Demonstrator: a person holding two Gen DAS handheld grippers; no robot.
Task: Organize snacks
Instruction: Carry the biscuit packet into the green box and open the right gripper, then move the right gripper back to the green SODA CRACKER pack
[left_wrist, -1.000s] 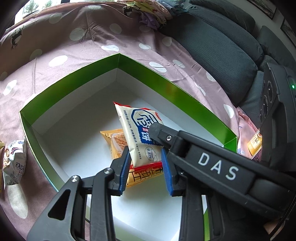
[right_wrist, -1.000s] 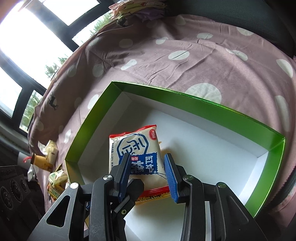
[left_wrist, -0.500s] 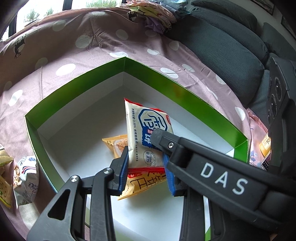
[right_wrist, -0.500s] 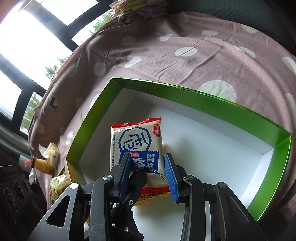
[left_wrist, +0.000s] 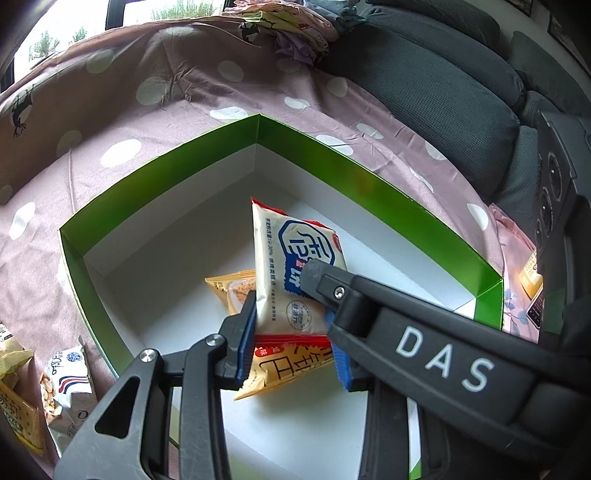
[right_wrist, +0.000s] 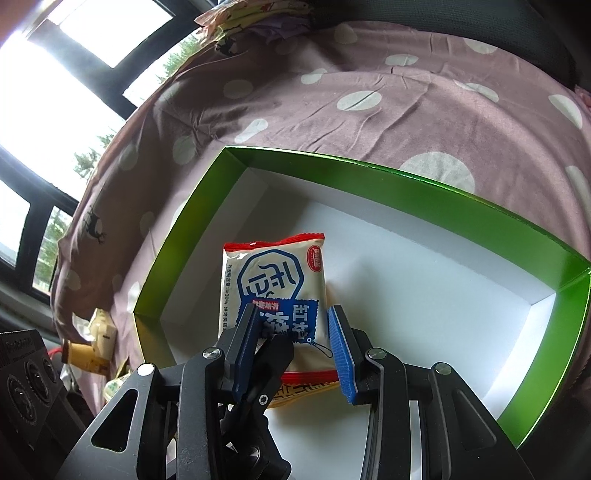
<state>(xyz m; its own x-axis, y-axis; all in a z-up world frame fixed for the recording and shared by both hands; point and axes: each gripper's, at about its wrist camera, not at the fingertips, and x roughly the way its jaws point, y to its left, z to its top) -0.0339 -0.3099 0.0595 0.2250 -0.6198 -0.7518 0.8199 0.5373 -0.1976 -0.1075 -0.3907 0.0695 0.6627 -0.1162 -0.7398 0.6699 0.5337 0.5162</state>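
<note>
A cream snack packet (left_wrist: 291, 251) with a blue logo and red ends stands tilted inside the green-walled white box (left_wrist: 166, 177), over an orange packet (left_wrist: 232, 288) that lies flat. My left gripper (left_wrist: 291, 306) has a blue pad against each side of the cream packet's lower end. My right gripper (right_wrist: 293, 310) grips the same packet (right_wrist: 273, 280): its right pad lies along the packet's right edge and its left pad covers the lower left. The two grippers' fingers interleave. The right one's finger (left_wrist: 369, 306) crosses the left wrist view, and the left one's finger (right_wrist: 275, 354) shows between the right pads.
The box (right_wrist: 406, 184) sits on a mauve polka-dot cloth (left_wrist: 110, 110). Loose snack packets (left_wrist: 66, 384) lie left of the box, and another (left_wrist: 532, 277) lies to its right. Dark sofa cushions (left_wrist: 443, 92) and a heap of clothes (left_wrist: 288, 29) are behind. Windows (right_wrist: 55, 110) are at the far left.
Both grippers have shifted a little together, carrying the cream packet. The box has slid right in the left wrist view, showing more loose packets at left. The packet now stands straighter.
</note>
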